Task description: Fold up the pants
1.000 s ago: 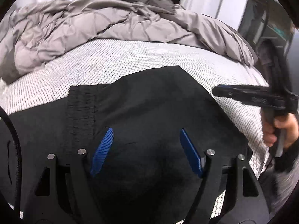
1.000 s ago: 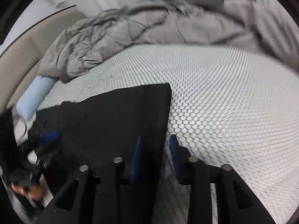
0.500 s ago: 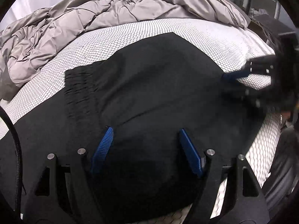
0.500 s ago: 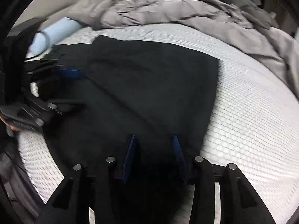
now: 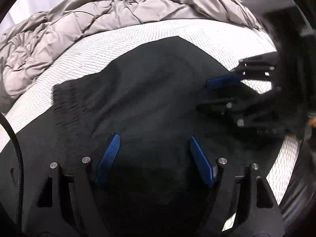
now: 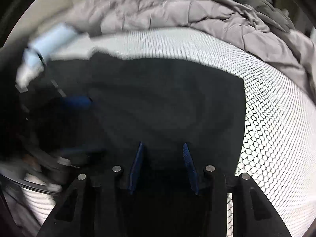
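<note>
Black pants (image 5: 158, 79) lie spread flat on the white mesh bed cover (image 5: 217, 33), with the gathered waistband (image 5: 65, 98) at the left. My left gripper (image 5: 154, 140) hovers open over the near part of the cloth, blue pads wide apart and nothing pinched. My right gripper (image 5: 209, 94) reaches in from the right over the pants' right side. In the right wrist view the right gripper (image 6: 163, 146) stands partly open above the pants (image 6: 167, 98), with a clear gap between its pads. There the left gripper (image 6: 83, 126) is a blur at the left.
A crumpled grey duvet (image 5: 98, 19) is heaped along the far side of the bed (image 6: 197, 13). A light blue roll (image 6: 51, 37) lies at the far left. Bare mesh cover (image 6: 276, 138) stretches right of the pants. The bed edge runs close on the right.
My right gripper has swung in from beyond the bed's right edge and now hangs over the pants. The left gripper has rolled and sunk a little, staying open.
</note>
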Action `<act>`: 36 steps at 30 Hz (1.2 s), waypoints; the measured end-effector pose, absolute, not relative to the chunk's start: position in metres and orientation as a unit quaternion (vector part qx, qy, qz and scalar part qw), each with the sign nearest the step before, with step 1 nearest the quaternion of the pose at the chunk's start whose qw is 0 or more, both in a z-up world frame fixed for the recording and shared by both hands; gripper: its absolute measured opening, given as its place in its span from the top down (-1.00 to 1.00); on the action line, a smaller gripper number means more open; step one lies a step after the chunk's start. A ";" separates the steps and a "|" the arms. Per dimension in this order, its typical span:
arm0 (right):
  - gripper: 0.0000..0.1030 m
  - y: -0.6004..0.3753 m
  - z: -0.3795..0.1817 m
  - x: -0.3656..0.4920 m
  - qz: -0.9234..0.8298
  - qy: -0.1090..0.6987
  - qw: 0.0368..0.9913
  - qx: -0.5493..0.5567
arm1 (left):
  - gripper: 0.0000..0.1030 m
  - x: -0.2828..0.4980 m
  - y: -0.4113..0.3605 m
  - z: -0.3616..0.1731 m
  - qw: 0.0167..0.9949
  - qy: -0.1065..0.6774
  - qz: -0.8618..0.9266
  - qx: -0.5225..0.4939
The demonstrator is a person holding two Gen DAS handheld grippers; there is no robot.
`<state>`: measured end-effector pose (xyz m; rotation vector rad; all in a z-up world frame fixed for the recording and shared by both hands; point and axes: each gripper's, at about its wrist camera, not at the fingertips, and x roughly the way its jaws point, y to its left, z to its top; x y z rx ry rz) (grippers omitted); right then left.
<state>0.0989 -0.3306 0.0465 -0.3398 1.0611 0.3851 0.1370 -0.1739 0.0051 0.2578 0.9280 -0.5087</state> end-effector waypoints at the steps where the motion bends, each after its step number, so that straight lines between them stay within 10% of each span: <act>1: 0.20 -0.336 0.050 0.100 0.163 0.504 0.833 -0.161 | -0.39 0.136 -0.168 0.007 0.856 0.444 -0.236 0.122; 36: 0.20 -0.318 0.040 0.139 0.169 0.516 0.828 -0.138 | -0.16 0.206 -0.138 0.007 0.862 0.458 -0.201 0.076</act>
